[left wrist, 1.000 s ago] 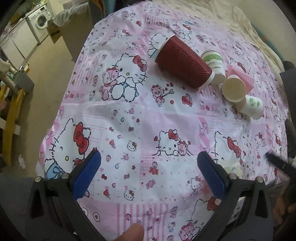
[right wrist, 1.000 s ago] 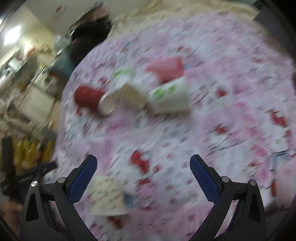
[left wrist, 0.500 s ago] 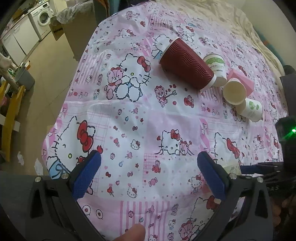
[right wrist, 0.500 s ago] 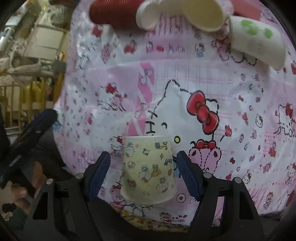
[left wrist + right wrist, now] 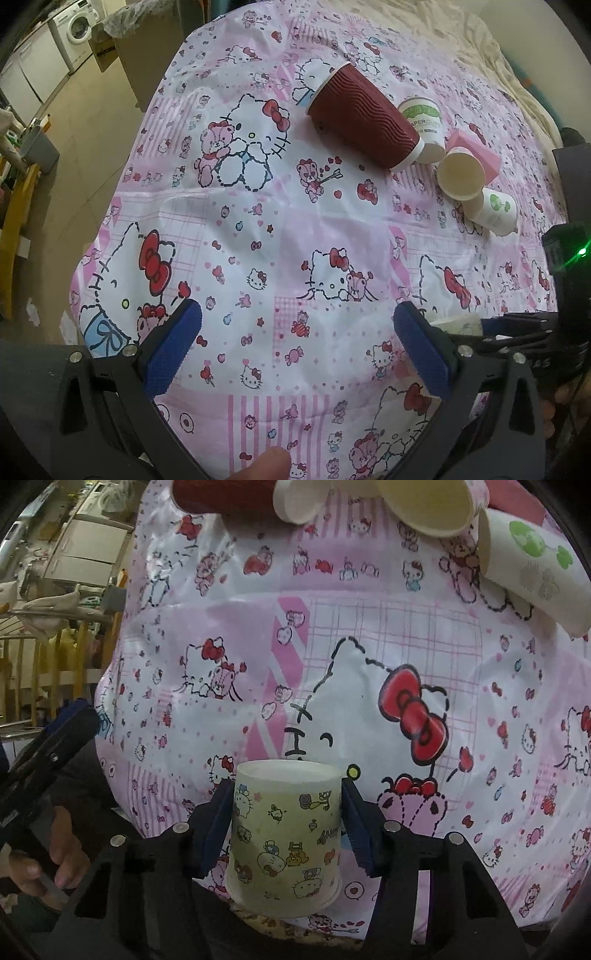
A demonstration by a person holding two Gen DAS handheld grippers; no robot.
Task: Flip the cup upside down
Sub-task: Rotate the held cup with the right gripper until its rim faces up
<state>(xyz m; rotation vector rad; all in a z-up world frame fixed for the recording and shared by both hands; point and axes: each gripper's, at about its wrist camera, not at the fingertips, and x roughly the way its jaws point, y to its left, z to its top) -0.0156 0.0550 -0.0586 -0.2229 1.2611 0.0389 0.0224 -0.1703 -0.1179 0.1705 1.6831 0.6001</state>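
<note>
A pale yellow paper cup with cartoon prints (image 5: pixel 284 834) lies between the blue pads of my right gripper (image 5: pixel 286 812), which is shut on its sides; its flat base points away from the camera and its wider rim towards it. A sliver of the cup (image 5: pixel 458 323) shows in the left wrist view, beside the right gripper (image 5: pixel 517 332) at the right edge. My left gripper (image 5: pixel 295 350) is open and empty above the Hello Kitty cloth (image 5: pixel 280 236).
A dark red ribbed cup (image 5: pixel 365 122) lies on its side at the far end, with three small paper cups (image 5: pixel 461 175) and a pink block (image 5: pixel 476 151) beside it. The cloth's left edge drops to the floor (image 5: pixel 74 122).
My right gripper has moved in on the yellow cup and closed its pads on the cup's sides. The left gripper has stayed open, almost still.
</note>
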